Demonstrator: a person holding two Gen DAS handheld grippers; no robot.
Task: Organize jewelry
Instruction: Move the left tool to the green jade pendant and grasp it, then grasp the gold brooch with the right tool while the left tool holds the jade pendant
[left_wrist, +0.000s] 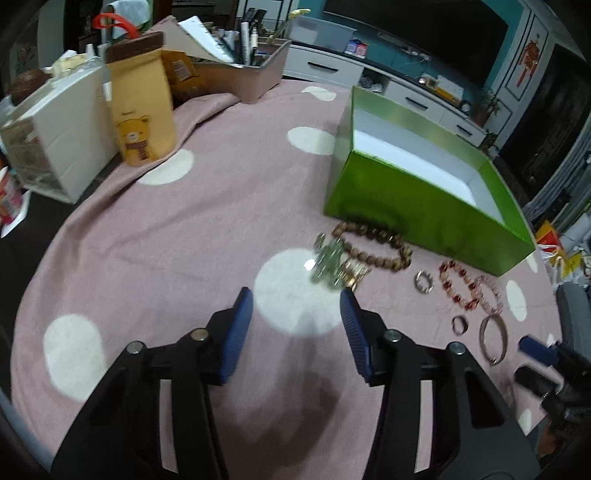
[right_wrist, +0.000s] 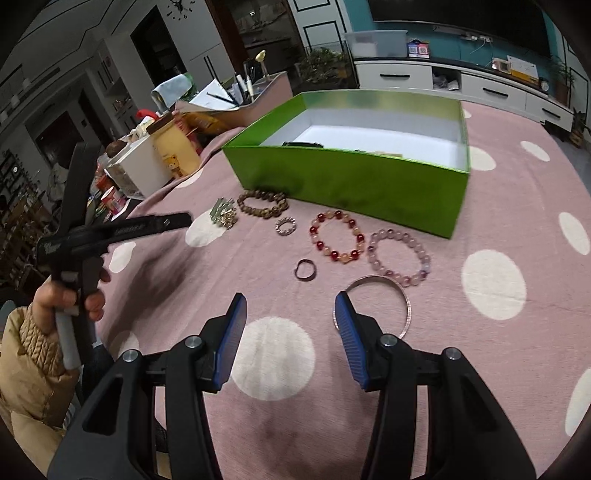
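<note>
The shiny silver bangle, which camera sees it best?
The right wrist view: the silver bangle lies close in front on the pink cloth, nearly whole, only its near-left edge hidden behind a fingertip of the right hand-held gripper. The left wrist view shows it small, squashed and off to the right.

Black tongs (right_wrist: 290, 308), blue ribbed pads (right_wrist: 232, 339)

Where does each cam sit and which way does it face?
Left wrist: on left gripper, angled down at pink dotted tablecloth; open blue pads, right gripper at edge.
Right wrist: on right gripper, angled down; open pads, left hand holding the other gripper.
Shared: open green box, brown bead bracelet.
</note>
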